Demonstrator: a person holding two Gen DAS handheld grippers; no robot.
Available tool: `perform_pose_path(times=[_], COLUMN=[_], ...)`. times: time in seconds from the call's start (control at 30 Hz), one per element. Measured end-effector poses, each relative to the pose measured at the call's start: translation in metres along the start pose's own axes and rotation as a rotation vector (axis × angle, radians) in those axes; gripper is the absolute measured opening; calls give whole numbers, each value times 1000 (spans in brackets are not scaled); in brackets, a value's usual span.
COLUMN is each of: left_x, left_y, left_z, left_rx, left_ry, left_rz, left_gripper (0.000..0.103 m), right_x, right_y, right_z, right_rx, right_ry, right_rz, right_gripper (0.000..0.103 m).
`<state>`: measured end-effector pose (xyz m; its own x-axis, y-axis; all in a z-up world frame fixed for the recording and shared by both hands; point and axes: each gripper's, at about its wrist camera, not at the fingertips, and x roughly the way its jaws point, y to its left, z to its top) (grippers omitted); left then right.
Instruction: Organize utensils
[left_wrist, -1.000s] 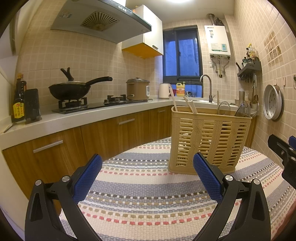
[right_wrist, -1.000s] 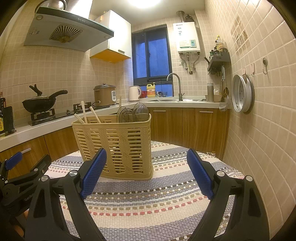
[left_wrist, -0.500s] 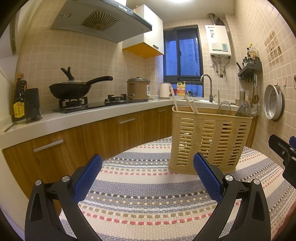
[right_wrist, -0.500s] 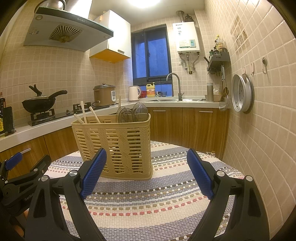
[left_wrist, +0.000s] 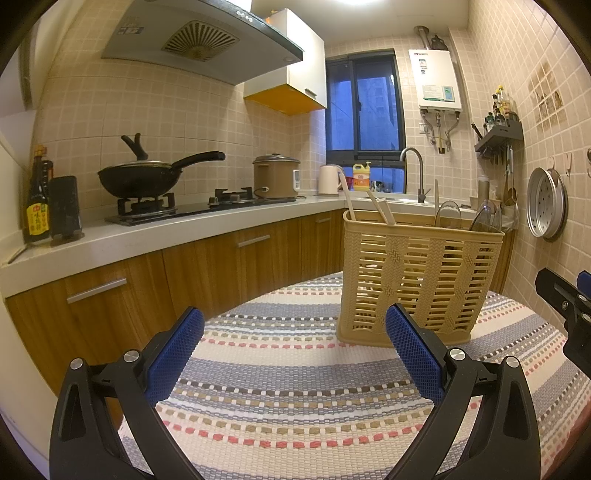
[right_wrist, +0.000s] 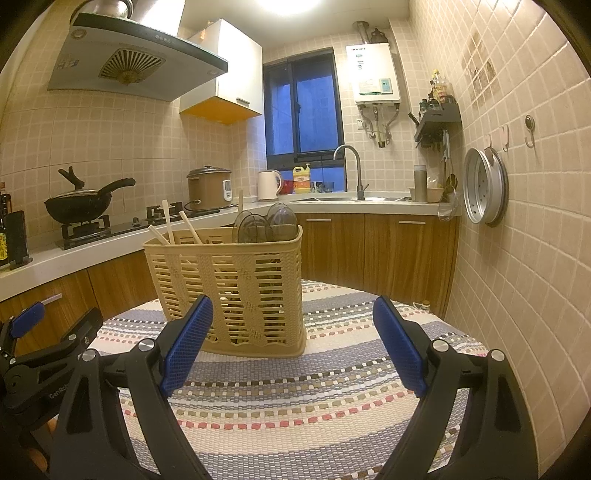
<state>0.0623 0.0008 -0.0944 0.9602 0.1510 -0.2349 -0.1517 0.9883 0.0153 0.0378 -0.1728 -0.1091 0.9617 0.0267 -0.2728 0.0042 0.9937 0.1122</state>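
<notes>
A tan slotted plastic basket (left_wrist: 417, 284) stands upright on the striped woven tablecloth (left_wrist: 303, 387); it also shows in the right wrist view (right_wrist: 236, 291). Pale chopsticks (right_wrist: 168, 227) and clear spoons (right_wrist: 269, 225) stick up out of it. My left gripper (left_wrist: 295, 350) is open and empty, hovering over the cloth short of the basket. My right gripper (right_wrist: 291, 343) is open and empty, in front of the basket. The left gripper shows at the left edge of the right wrist view (right_wrist: 40, 339).
A counter (left_wrist: 147, 236) with a wok (left_wrist: 144, 177), rice cooker (left_wrist: 277, 177) and kettle (left_wrist: 330, 180) runs along the left and back. A tiled wall with a hanging steel tray (right_wrist: 484, 186) is close on the right.
</notes>
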Motion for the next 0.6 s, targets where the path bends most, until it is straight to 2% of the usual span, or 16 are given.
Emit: perform_pose_path(times=[0.6], left_x=[2], left_y=[0], left_z=[0], left_rx=[1], left_ry=[5], left_rz=[-2], left_gripper=[95], right_x=[0], right_y=[1], right_z=[0], right_rx=[3], right_ry=[0], right_rz=[0], right_gripper=[84])
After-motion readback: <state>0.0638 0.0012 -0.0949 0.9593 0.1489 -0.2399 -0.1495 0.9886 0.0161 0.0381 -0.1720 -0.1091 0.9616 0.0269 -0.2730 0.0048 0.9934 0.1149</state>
